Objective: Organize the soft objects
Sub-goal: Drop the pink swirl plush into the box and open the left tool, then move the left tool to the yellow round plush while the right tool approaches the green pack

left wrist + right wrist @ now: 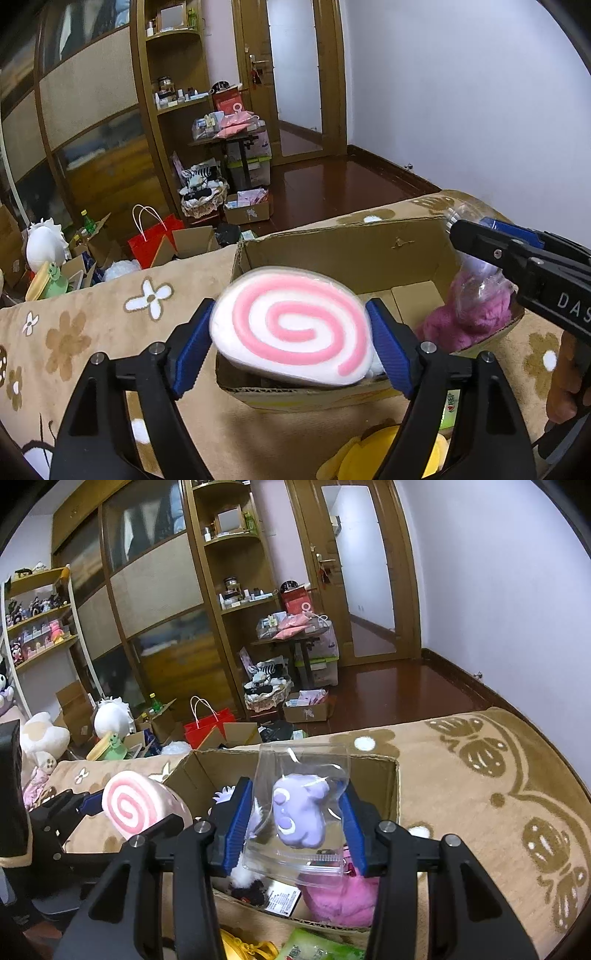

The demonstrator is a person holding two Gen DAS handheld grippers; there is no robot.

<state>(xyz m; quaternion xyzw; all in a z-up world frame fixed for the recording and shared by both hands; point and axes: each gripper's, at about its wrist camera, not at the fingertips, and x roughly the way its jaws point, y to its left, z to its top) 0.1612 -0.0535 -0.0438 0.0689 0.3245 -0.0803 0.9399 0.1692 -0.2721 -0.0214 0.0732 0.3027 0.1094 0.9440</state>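
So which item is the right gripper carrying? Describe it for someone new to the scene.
On the beige flowered blanket sits an open cardboard box. Above it, the right gripper pinches a clear plastic pouch containing a small lilac plush, unlike the unwrapped pink plush below.

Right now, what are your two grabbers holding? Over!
Left gripper shut on swirl cushion, over the cardboard box. Right gripper shut on bagged purple plush, over the same box. Pink plush already inside. Nothing blocking.
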